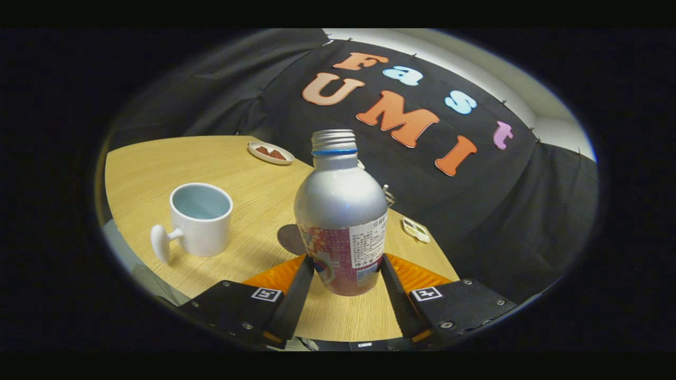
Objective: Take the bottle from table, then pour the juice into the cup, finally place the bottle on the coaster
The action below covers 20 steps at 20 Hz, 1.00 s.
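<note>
So right now my gripper (346,274) has its two fingers on either side of the silver metal bottle with a threaded neck, blue ring and red-and-white label (342,211), one finger against each flank of its lower body, and it looks like both are pressing on it. The bottle stands upright between my jaws, and its cap is off, so the bare thread shows at the top. Its base sits low over the light wooden table (158,169), though I honestly can't tell if it's touching the wood or just off it. Ahead of my left finger and off to that side stands the white ceramic cup with a pale blue inside and a knob-like handle (198,219), upright and well apart from the bottle. Just beyond the left finger, peeking out from behind the bottle, is a dark round coaster (290,238) lying flat on the wood. Farther out past the bottle there's a small white dish with something reddish-brown on it (270,153), near the far table edge. Beyond my right finger, by the table edge, lies a small white flat object (415,230) that I can't make out.
</note>
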Available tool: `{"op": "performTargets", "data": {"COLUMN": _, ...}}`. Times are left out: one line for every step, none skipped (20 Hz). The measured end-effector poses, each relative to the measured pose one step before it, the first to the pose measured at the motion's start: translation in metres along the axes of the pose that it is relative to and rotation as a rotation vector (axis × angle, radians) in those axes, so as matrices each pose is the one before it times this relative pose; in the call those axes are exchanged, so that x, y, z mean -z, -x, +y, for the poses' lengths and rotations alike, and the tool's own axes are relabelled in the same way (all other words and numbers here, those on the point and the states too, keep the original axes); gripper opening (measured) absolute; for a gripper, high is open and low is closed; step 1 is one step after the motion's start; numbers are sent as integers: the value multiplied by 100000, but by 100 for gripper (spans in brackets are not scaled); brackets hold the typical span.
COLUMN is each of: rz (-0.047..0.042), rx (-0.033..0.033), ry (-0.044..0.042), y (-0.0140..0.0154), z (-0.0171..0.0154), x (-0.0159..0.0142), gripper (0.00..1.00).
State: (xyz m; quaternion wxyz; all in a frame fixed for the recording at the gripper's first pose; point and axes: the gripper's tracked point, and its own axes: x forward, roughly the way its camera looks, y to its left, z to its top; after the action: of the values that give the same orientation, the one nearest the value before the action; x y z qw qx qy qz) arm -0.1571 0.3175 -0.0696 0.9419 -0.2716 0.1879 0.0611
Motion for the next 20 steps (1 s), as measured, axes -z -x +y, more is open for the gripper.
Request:
{"op": "performTargets", "data": {"rz": -723, "rx": 307, "ry": 2288, "y": -99, "z": 269, "x": -287, "gripper": 75}}
{"op": "performTargets", "data": {"rz": -314, "rx": 301, "ry": 1976, "y": -143, "z": 190, "x": -150, "gripper": 74}}
{"op": "performTargets", "data": {"rz": 139, "rx": 412, "ry": 2019, "y": -62, "z": 138, "x": -41, "gripper": 74}}
{"op": "performTargets", "data": {"rz": 282, "rx": 830, "ry": 2207, "y": -138, "z": 36, "x": -25, "gripper": 74}}
{"op": "performTargets", "data": {"rz": 194, "rx": 918, "ry": 2416, "y": -68, "z": 13, "x": -45, "gripper": 74}}
{"op": "performTargets", "data": {"rz": -197, "rx": 748, "ry": 2953, "y": -102, "z": 170, "x": -93, "gripper": 74}}
{"op": "performTargets", "data": {"rz": -424, "rx": 700, "ry": 3558, "y": -166, "z": 141, "x": -151, "gripper": 74}}
{"op": "performTargets", "data": {"rz": -272, "rx": 773, "ry": 3800, "y": -179, "z": 39, "x": -36, "gripper": 74}}
{"op": "performTargets", "data": {"rz": -9, "rx": 834, "ry": 3745, "y": -142, "z": -3, "x": -7, "gripper": 74}}
{"op": "performTargets", "data": {"rz": -279, "rx": 559, "ry": 3777, "y": -156, "z": 30, "x": -152, "gripper": 74}}
{"op": "performTargets", "data": {"rz": -314, "rx": 447, "ry": 3526, "y": -37, "z": 20, "x": -212, "gripper": 74}}
{"op": "performTargets", "data": {"rz": -666, "rx": 219, "ry": 3421, "y": -115, "z": 37, "x": -132, "gripper": 74}}
{"op": "performTargets", "data": {"rz": -368, "rx": 1046, "ry": 2590, "y": 11, "z": -109, "x": -126, "gripper": 74}}
{"op": "performTargets", "data": {"rz": 31, "rx": 710, "ry": 2315, "y": -130, "z": -58, "x": 70, "gripper": 74}}
{"op": "performTargets", "data": {"rz": -66, "rx": -21, "ry": 2211, "y": -263, "z": -11, "x": -17, "gripper": 74}}
{"op": "performTargets", "data": {"rz": -151, "rx": -272, "ry": 2372, "y": -295, "z": 118, "x": -5, "gripper": 74}}
{"op": "performTargets", "data": {"rz": -197, "rx": 43, "ry": 2675, "y": -88, "z": 26, "x": -138, "gripper": 74}}
{"op": "performTargets", "data": {"rz": -636, "rx": 723, "ry": 3002, "y": 127, "z": 59, "x": -39, "gripper": 74}}
{"op": "performTargets", "data": {"rz": -779, "rx": 1150, "ry": 2436, "y": 138, "z": -192, "x": -115, "gripper": 74}}
{"op": "performTargets", "data": {"rz": -654, "rx": 759, "ry": 2679, "y": 89, "z": -19, "x": -98, "gripper": 74}}
